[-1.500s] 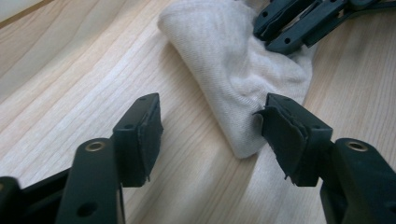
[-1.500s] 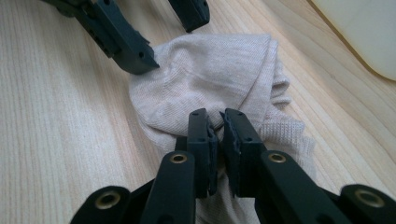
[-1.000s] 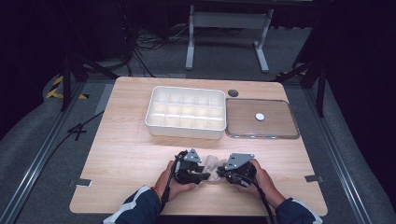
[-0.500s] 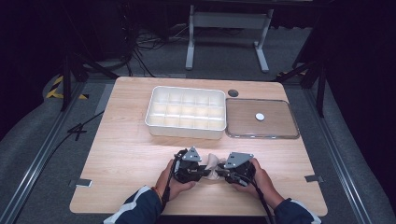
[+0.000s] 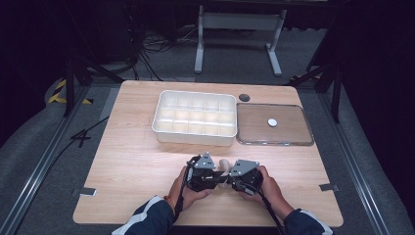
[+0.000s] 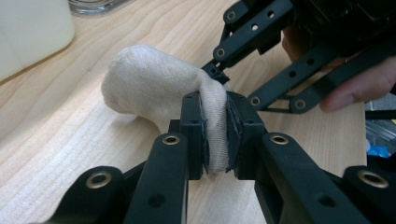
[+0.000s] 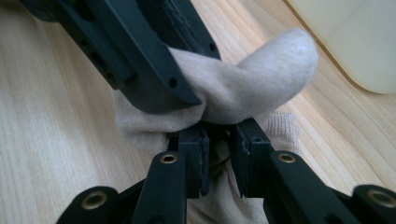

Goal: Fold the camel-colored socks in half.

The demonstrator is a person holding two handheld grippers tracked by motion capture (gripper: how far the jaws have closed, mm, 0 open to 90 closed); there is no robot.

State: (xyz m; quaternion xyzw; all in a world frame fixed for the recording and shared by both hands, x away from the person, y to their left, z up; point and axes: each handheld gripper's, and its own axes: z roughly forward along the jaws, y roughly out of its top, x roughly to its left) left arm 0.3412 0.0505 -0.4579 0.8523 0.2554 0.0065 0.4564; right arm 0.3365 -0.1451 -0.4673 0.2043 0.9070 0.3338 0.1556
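White compartment tray (image 5: 195,117) empty, clear lid (image 5: 274,125) beside it, left hand-held gripper (image 6: 217,133) and right hand-held gripper (image 7: 218,154) both clamping beige sock (image 6: 154,84)

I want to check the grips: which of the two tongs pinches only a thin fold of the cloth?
The left tongs: their pads squeeze one thin fold of the cream cloth. The right tongs stand with bunched cloth between them.

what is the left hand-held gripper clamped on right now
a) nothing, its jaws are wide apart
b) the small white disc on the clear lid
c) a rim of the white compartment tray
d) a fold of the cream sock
d: in the left gripper view the left hand-held gripper has its pads pressed on a fold of the cream sock, which lies on the wooden table in front of the white compartment tray.
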